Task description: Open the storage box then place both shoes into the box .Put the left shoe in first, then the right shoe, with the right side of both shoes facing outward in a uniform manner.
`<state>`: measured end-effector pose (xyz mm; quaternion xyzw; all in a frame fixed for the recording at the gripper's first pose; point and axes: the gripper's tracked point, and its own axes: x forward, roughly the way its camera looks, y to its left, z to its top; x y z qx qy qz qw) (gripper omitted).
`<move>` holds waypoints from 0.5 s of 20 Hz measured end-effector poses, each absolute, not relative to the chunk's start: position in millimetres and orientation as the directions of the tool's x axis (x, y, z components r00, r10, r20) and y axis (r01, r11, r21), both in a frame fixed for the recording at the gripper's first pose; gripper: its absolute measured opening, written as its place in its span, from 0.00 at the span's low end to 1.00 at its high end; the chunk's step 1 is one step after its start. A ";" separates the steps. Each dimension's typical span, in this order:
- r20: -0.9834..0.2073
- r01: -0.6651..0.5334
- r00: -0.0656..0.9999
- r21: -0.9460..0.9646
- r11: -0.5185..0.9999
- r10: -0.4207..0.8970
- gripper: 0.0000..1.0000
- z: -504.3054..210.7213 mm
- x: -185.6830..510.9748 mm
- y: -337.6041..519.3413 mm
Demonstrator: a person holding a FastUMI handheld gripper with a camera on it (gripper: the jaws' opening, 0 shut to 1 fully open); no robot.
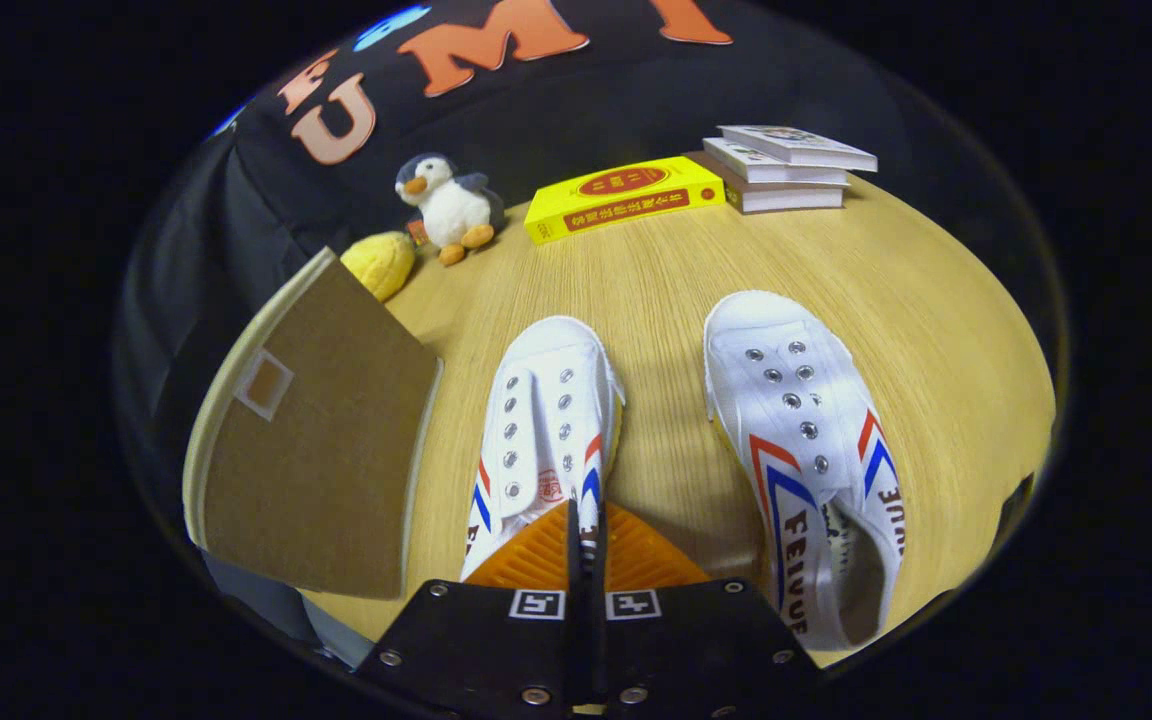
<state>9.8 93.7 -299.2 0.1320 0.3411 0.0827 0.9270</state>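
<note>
Gripper view: tool (586,540) clamped on left shoe's (546,420) collar edge.

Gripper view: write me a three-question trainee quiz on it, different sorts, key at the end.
1. True or false: both shoes are already in the box.
2. Multiple choice: the fingers are (A) wide apart around the books, (B) closed together over the heel end of the left shoe, (C) shut on the penguin.
3. Fill in: beyond the shoes, the yellow book lies between the penguin and the stack of ____.

Key: 1 false, both the left shoe and the right shoe stand on the table. 2 B, though whether the fingers pinch the shoe cannot be told. 3 books.
</note>
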 end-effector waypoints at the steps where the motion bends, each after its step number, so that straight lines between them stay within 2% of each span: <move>1: -0.623 -0.044 0.743 0.320 0.946 0.245 0.00 -299.2 5.0 96.0; 5: -0.580 -0.016 0.763 0.424 0.906 0.285 0.00 -277.9 4.9 114.6; 10: -0.497 -0.034 0.823 0.438 0.898 0.274 0.00 -211.4 8.7 131.5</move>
